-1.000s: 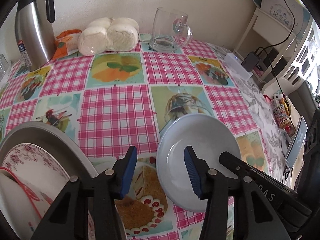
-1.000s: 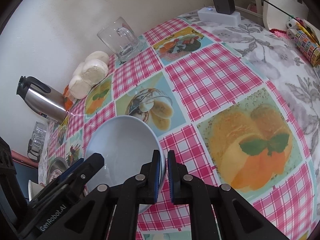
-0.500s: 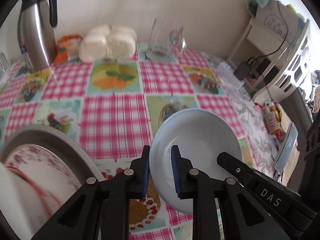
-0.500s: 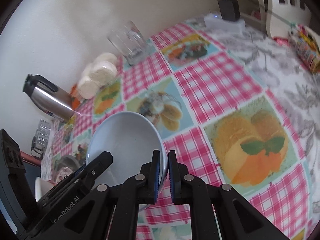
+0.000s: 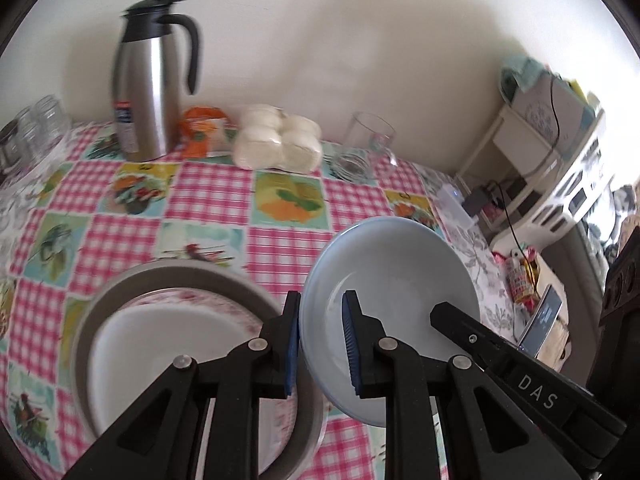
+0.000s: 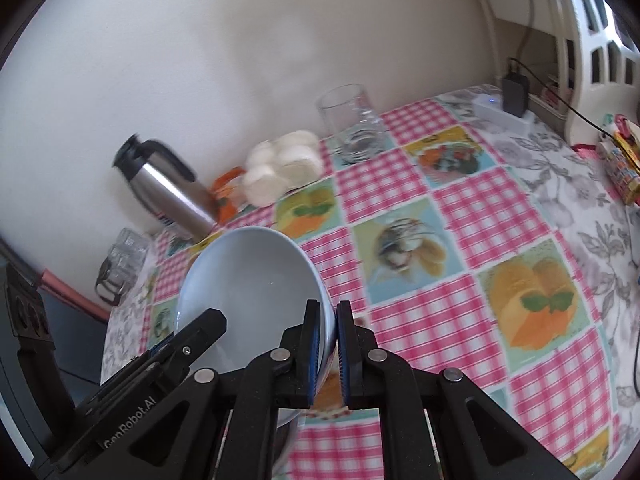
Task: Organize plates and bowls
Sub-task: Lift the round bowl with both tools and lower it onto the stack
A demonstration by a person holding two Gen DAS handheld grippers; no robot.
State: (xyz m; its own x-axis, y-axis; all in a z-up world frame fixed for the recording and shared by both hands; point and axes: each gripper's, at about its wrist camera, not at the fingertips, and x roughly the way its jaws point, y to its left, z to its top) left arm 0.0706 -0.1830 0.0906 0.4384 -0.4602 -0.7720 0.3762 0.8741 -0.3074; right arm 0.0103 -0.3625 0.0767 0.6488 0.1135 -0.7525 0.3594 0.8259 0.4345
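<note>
Left wrist view: the left gripper (image 5: 320, 344) clamps the near-left rim of the pale blue bowl (image 5: 392, 264), one pad outside, one inside. The bowl hangs tilted above the checked tablecloth (image 5: 208, 196), just right of the grey basin (image 5: 120, 284) holding stacked plates (image 5: 168, 332).

Right wrist view: the right gripper (image 6: 329, 348) pinches the bowl's (image 6: 248, 276) opposite rim, jaws narrow.

The step looks like a two-handed carry. Next, both hands should travel together toward the basin, level the bowl, lower it onto the plates, then release.
</note>
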